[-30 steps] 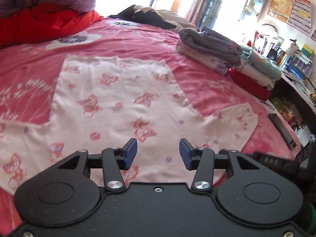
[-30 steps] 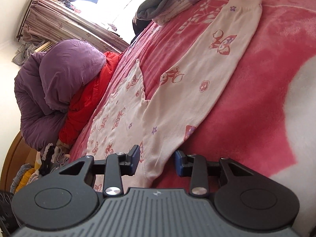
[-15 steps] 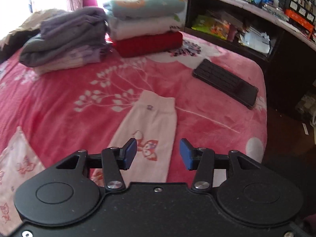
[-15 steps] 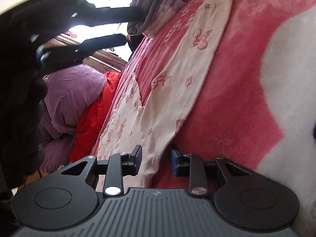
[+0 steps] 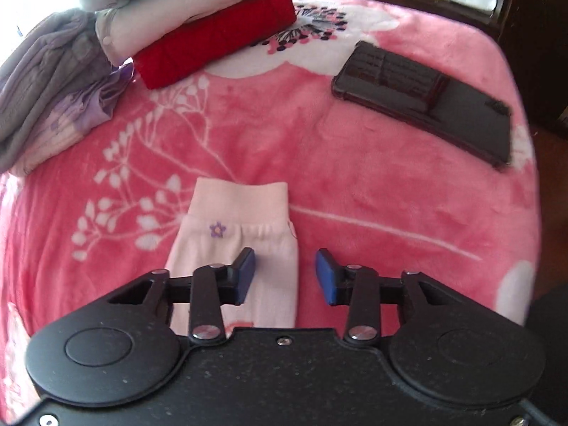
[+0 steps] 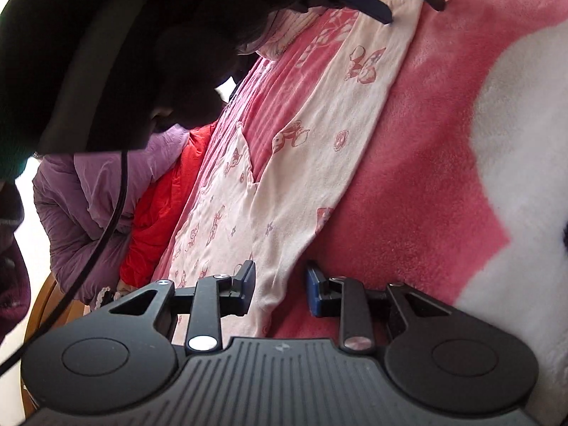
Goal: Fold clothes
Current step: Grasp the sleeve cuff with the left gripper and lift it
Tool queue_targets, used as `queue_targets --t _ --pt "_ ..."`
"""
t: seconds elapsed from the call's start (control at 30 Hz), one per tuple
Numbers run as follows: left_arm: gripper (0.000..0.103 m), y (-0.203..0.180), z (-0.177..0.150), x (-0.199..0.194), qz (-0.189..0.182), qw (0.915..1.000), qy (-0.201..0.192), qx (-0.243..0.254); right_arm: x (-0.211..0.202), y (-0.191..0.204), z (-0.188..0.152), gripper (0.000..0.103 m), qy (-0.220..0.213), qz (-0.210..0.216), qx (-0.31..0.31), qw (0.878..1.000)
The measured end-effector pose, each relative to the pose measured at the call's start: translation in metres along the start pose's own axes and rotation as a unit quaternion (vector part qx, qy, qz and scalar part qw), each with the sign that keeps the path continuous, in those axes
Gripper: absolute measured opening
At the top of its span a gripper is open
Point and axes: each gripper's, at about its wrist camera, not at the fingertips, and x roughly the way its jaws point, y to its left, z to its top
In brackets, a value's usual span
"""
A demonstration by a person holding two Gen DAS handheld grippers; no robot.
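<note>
A pale pink top with butterfly print (image 6: 294,184) lies flat on the pink blanket (image 5: 355,184), one sleeve stretched out. My left gripper (image 5: 285,275) hangs over the sleeve's cuff end (image 5: 241,206). Its jaws are closing, the left pad above the fabric and the sleeve's right edge between them, not pinched. In the right wrist view the left gripper (image 6: 414,13) shows at the far cuff. My right gripper (image 6: 280,285) sits low at the near end of the sleeve. The fabric's edge runs between its blue pads, which stand apart.
Folded piles stand at the back left: a red one (image 5: 213,39) under white and mint ones, and grey ones (image 5: 46,71). A black flat device (image 5: 422,96) lies near the bed's right edge. A purple duvet (image 6: 88,184) and red cloth (image 6: 167,191) lie beyond the top.
My left gripper swung from over the top's body to the sleeve cuff and dropped closer, its jaws narrowing. It has entered the right wrist view. The right gripper barely moved, jaws slightly narrower.
</note>
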Motion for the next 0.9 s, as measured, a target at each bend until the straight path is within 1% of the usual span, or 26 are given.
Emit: queue_targets --t 0.03,0.07,0.1,0.17,0.23,0.3,0.37,0.43,0.5,0.57,0.63,0.73,0.83,0.9 --pt "0.032 0.0 0.001 0.001 0.004 1.0 0.0 -0.003 0.0 0.001 0.0 0.031 0.0 -0.002 -0.003 1.0" --pt "0.021 0.001 0.002 0.001 0.007 0.9999 -0.003 -0.007 0.0 0.003 -0.001 0.031 0.001 -0.004 -0.007 1.0" --pt "0.008 0.002 0.002 -0.001 0.013 0.9999 -0.007 -0.009 0.0 0.005 -0.001 0.031 0.001 -0.006 -0.014 1.0" --pt "0.005 0.009 -0.001 -0.01 0.017 0.9993 -0.023 -0.023 0.001 0.009 -0.002 0.031 0.002 -0.011 -0.026 1.0" --pt "0.004 0.022 -0.008 -0.026 0.009 0.9972 -0.047 -0.057 0.001 0.013 -0.005 0.031 0.003 -0.015 -0.036 0.999" --pt "0.003 0.037 -0.018 -0.044 0.001 0.993 -0.072 -0.094 0.002 0.017 -0.006 0.031 0.003 -0.022 -0.049 0.999" --pt "0.003 0.055 -0.033 -0.067 -0.004 0.9861 -0.1 -0.133 0.002 0.021 -0.008 0.031 0.004 -0.03 -0.065 0.997" --pt "0.003 0.075 -0.051 -0.093 -0.006 0.9759 -0.13 -0.175 0.005 0.029 -0.011 0.033 0.004 -0.042 -0.088 0.995" --pt "0.003 0.095 -0.071 -0.12 -0.004 0.964 -0.161 -0.212 0.005 0.037 -0.014 0.036 0.003 -0.052 -0.113 0.992" --pt "0.003 0.113 -0.093 -0.147 0.003 0.9504 -0.19 -0.246 0.007 0.045 -0.019 0.046 0.004 -0.06 -0.142 0.988" --pt "0.003 0.13 -0.118 -0.173 0.011 0.9358 -0.218 -0.277 0.006 0.051 -0.023 0.05 0.003 -0.07 -0.174 0.982" --pt "0.003 0.151 -0.162 -0.206 0.023 0.9104 -0.256 -0.324 0.003 0.058 -0.027 0.051 0.002 -0.089 -0.215 0.973" --pt "0.003 0.164 -0.207 -0.226 0.037 0.8904 -0.272 -0.363 0.004 0.063 -0.03 0.05 0.003 -0.105 -0.243 0.964" --pt "0.003 0.169 -0.235 -0.234 0.041 0.8778 -0.278 -0.388 0.007 0.068 -0.037 0.05 0.004 -0.117 -0.271 0.955"
